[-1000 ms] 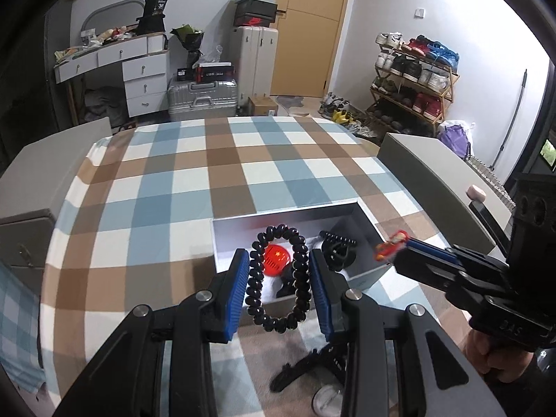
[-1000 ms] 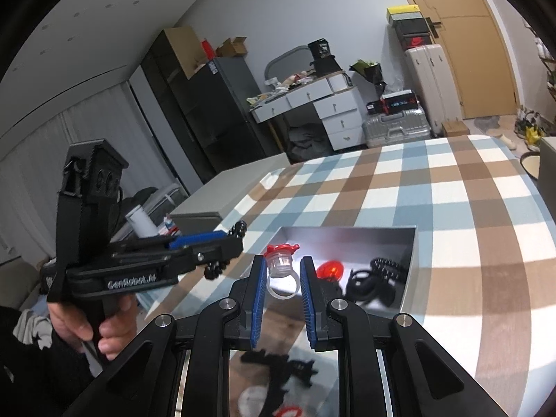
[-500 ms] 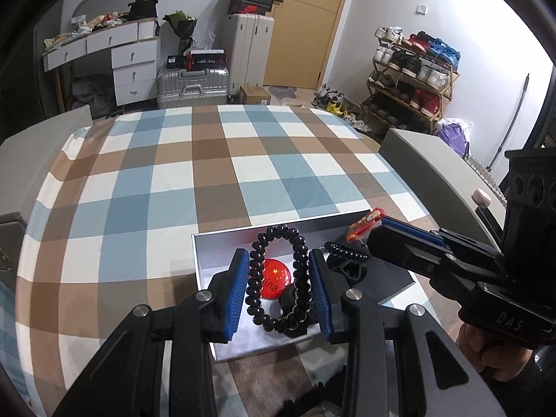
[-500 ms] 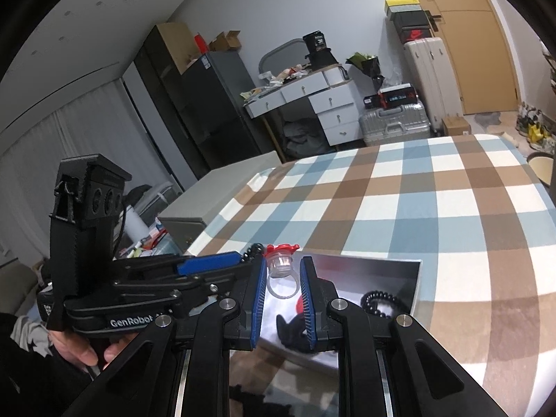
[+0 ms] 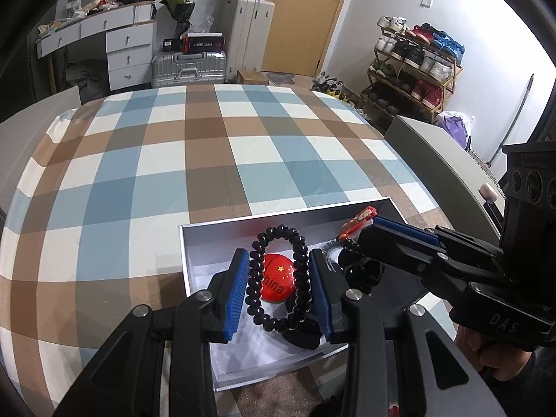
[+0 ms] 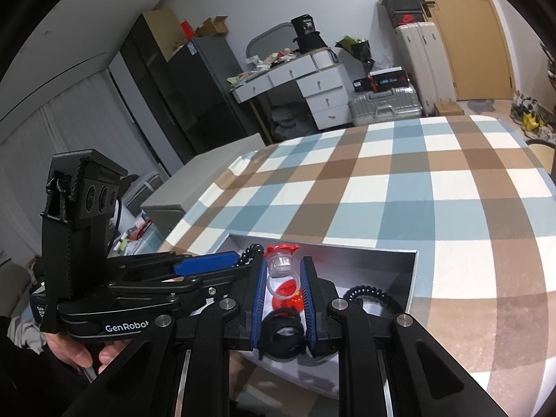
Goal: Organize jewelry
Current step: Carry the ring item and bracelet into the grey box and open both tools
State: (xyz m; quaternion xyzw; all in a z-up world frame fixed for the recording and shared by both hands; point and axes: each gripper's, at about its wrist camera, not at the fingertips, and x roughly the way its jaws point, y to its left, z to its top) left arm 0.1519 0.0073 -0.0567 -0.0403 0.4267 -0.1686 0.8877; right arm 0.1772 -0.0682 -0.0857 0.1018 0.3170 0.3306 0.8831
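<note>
Right now I have the checked tabletop (image 5: 166,160) spread wide under both cameras, and near its close edge sits the open grey box (image 5: 194,274), its white lining already carrying a red badge (image 5: 278,279) and some dark hair ties. I take the box as the collecting place, which is why both tools hang over it. My left hand-held gripper (image 5: 279,288) is clamped on a black coil bracelet (image 5: 276,278), squeezed into a tall oval, hanging above the badge. My right hand-held gripper (image 6: 284,299) is clenched on a clear plastic ring with a red top (image 6: 280,271), held upright over the box's near left part so it can fall inside. Next, I judge, each piece needs lowering before letting go, lest it bounce over the wall.
</note>
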